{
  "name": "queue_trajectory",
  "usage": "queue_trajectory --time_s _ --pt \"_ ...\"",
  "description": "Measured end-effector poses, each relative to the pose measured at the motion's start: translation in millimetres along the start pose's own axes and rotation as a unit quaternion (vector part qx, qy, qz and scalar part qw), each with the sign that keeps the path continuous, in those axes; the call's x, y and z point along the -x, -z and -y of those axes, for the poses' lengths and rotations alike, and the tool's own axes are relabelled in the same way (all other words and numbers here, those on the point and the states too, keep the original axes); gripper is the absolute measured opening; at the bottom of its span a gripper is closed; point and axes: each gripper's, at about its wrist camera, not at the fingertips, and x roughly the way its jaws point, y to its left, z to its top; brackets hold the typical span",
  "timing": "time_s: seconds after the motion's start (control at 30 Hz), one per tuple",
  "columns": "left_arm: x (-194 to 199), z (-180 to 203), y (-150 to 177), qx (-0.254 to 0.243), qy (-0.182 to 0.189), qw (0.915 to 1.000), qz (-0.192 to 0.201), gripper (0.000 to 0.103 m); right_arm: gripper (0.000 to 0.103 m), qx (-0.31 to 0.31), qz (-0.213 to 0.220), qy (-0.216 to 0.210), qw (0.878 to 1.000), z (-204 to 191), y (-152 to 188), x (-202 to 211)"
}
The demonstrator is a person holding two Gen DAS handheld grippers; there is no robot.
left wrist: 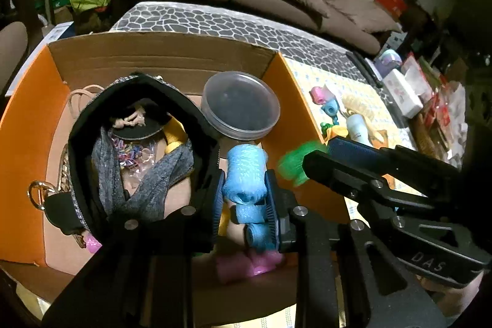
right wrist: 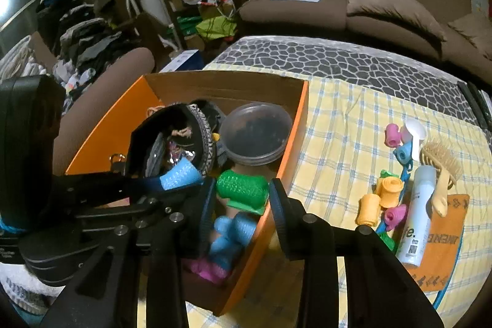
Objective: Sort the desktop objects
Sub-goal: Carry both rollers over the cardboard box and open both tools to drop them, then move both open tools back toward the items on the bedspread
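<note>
An orange cardboard box [left wrist: 292,88] [right wrist: 295,125] stands on a yellow checked cloth. My left gripper [left wrist: 244,189] hangs over the box and is shut on a blue hair roller [left wrist: 246,168], which also shows in the right wrist view as the blue roller [right wrist: 180,174]. My right gripper [right wrist: 243,185] is over the box's right side, with both pads against a green hair roller [right wrist: 240,189]. From the left wrist view the right gripper [left wrist: 319,156] comes in from the right, and the green roller [left wrist: 292,168] is blurred. Blue rollers [right wrist: 227,235] and pink rollers [left wrist: 246,263] lie in the box below.
The box also holds an open black pouch [left wrist: 138,143] and a clear round lidded tub [left wrist: 243,106]. On the cloth to the right lie loose pink, yellow and blue rollers [right wrist: 387,189], a spray bottle [right wrist: 418,211], a hair brush [right wrist: 442,162] and an orange card [right wrist: 446,235]. A brown sofa stands behind.
</note>
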Motion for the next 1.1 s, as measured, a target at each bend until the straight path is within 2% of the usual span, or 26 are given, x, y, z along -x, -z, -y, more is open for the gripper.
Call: queue_trajectory --time_s 0.17,0.3,0.4,0.5,0.57,0.63,0.9,1.1 --pt "6 -7 -3 0.019 0.010 0.9997 0.009 0.041 0.048 -0.019 0.011 -0.010 1.000 5 -2 3" --pt "10 -10 -5 0.027 0.010 0.9995 0.016 0.044 0.053 -0.028 0.021 -0.003 0.999 10 -4 10" --pt "11 -7 -7 0.032 0.013 0.9992 0.022 0.054 0.062 -0.036 0.028 0.003 0.999 16 -5 15" --pt "11 -3 -9 0.034 0.011 0.9990 0.026 0.069 0.072 -0.048 0.036 0.008 0.998 26 -5 21" --pt "10 -1 -10 0.039 0.006 0.9988 0.029 0.089 0.080 -0.057 0.042 0.010 0.997 35 -4 26" --pt "9 0 -12 0.046 0.018 0.9983 0.031 0.103 0.081 -0.071 0.050 0.011 0.996 46 -4 32" --pt "7 21 -14 0.042 0.030 0.9979 0.040 0.103 0.089 -0.122 0.062 0.046 0.989 98 7 55" --pt "10 52 -14 0.009 0.022 0.9978 0.062 0.103 0.090 -0.150 0.069 0.073 0.984 136 21 76"
